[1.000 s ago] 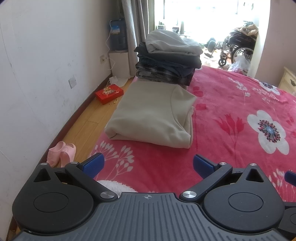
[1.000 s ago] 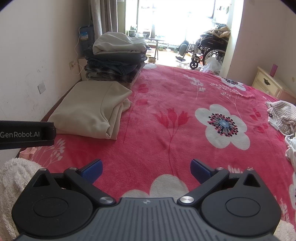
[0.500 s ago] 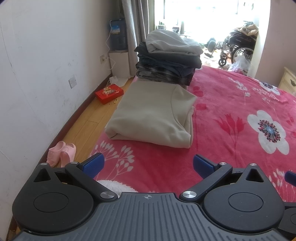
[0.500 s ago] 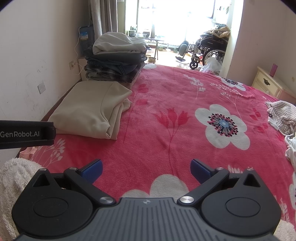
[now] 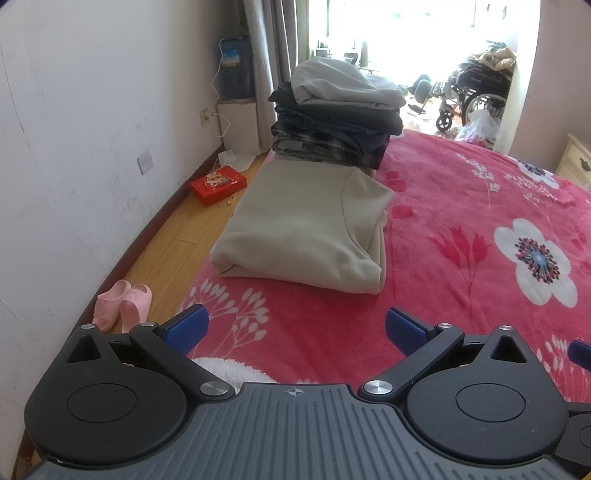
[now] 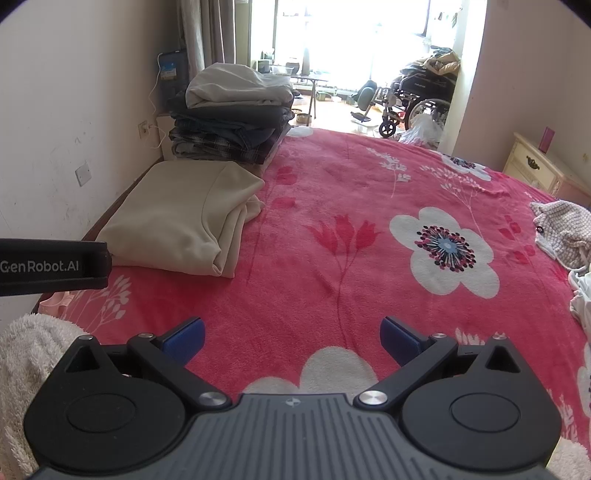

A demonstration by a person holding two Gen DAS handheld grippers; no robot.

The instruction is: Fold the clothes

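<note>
Both the left gripper (image 5: 294,325) and the right gripper (image 6: 291,335) are spread wide and hold nothing. The unfolded checked garment (image 6: 561,232) lies far right on the bed (image 6: 351,266), so the right gripper is nearer. The folded beige sweatshirt (image 5: 306,225) lies at the left, its long axis pointing away.

— How's my light?
— Daylight pours in from the window (image 5: 402,33) at the far end, blown out to white glare in both wrist views.
— Anything soft or blurred?
— No, the blanket (image 6: 369,236) looks sharp and evenly lit, with only faint shadows. My fisheye lenses bend the wall (image 5: 74,147) into a curve, and the corners go dark.
</note>
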